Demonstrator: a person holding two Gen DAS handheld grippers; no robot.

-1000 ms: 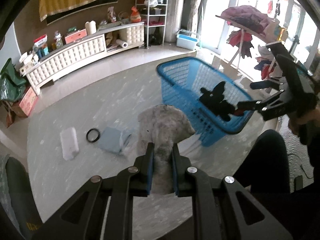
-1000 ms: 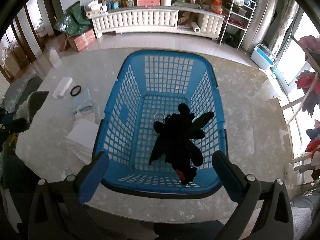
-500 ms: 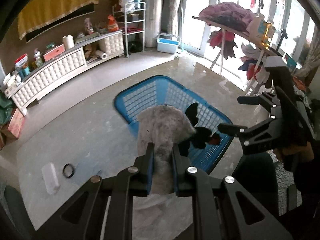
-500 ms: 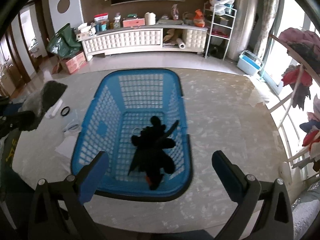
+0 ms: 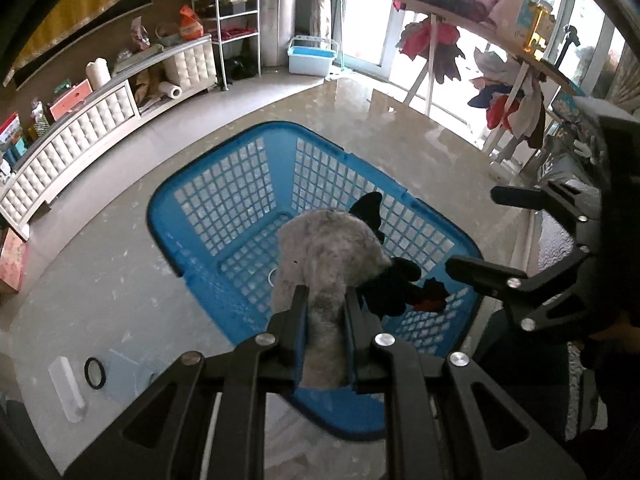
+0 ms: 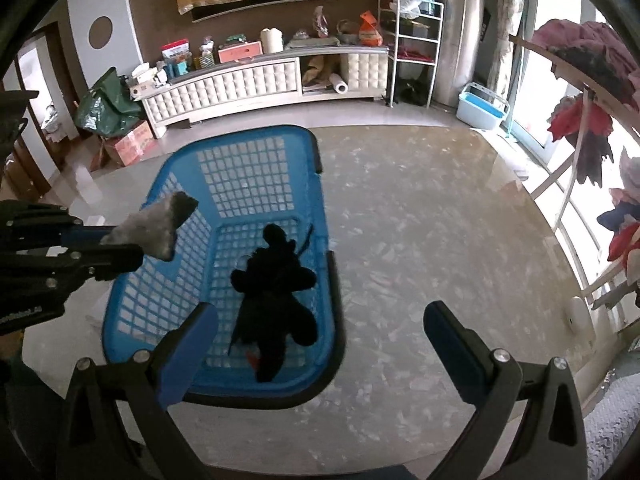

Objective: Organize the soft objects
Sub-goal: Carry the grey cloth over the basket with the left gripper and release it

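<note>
Grey plush over the basket
Left tool [image 5: 325,298] clenched on grey plush [image 5: 329,252]; right tool [image 6: 320,330] released. Centre it over the blue basket [image 5: 224,200], at mid-frame, before letting go.

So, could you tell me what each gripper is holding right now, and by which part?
The left gripper pinches the grey plush toy by its narrow lower end; the right gripper is open and empty.

You see one blue basket [image 5: 224,184], two soft toys — one grey [image 5: 332,248], one black [image 6: 276,280] — and two grippers [image 5: 325,300] [image 6: 320,340].
</note>
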